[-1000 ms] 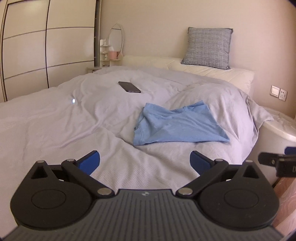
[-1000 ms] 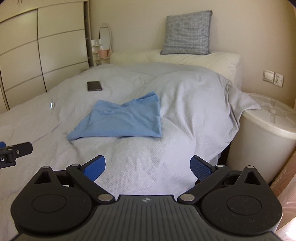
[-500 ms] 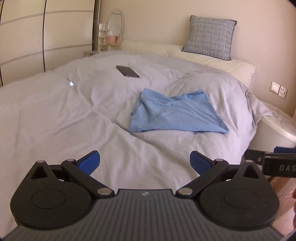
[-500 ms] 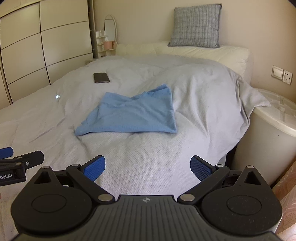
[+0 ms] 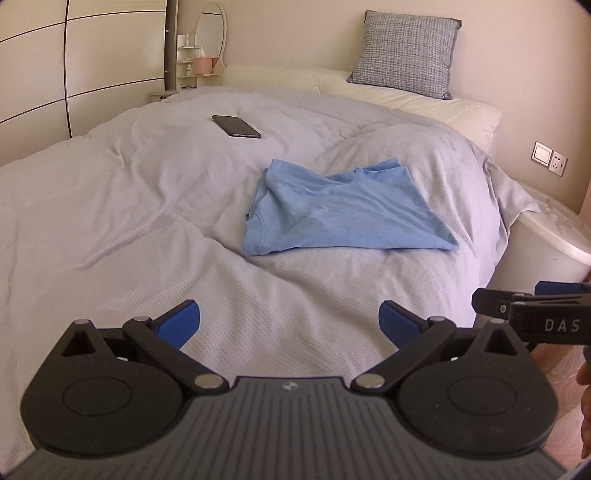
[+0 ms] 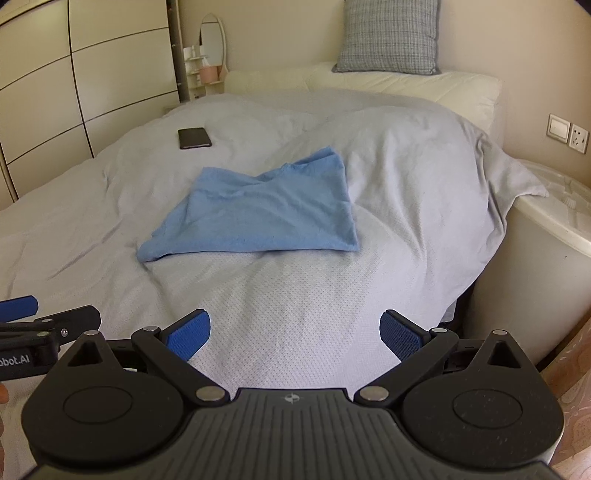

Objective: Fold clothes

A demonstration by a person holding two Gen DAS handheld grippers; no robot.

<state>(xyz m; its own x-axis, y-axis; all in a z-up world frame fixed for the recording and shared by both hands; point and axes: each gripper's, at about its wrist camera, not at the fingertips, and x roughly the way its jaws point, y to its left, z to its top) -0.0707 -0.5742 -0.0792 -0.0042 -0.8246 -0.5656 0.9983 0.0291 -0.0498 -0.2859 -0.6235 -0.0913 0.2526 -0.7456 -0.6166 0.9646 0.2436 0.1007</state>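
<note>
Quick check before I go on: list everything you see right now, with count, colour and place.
T-shirt: one, light blue, rumpled on the bedspread, mid-bed.
Phone: one, black, flat on the bedspread beyond the shirt.
Bedspread: one, pale grey, covering the bed.
Cushion: one, grey checked, upright at the headboard.
Pillow: one, cream, under the cushion.
Mirror: one, oval, far corner.
Wardrobe: one, cream, left wall.
Wall sockets: white, right wall.
Round tub: one, white, right of bed.
Left gripper: open, empty.
Right gripper: open, empty.
</note>
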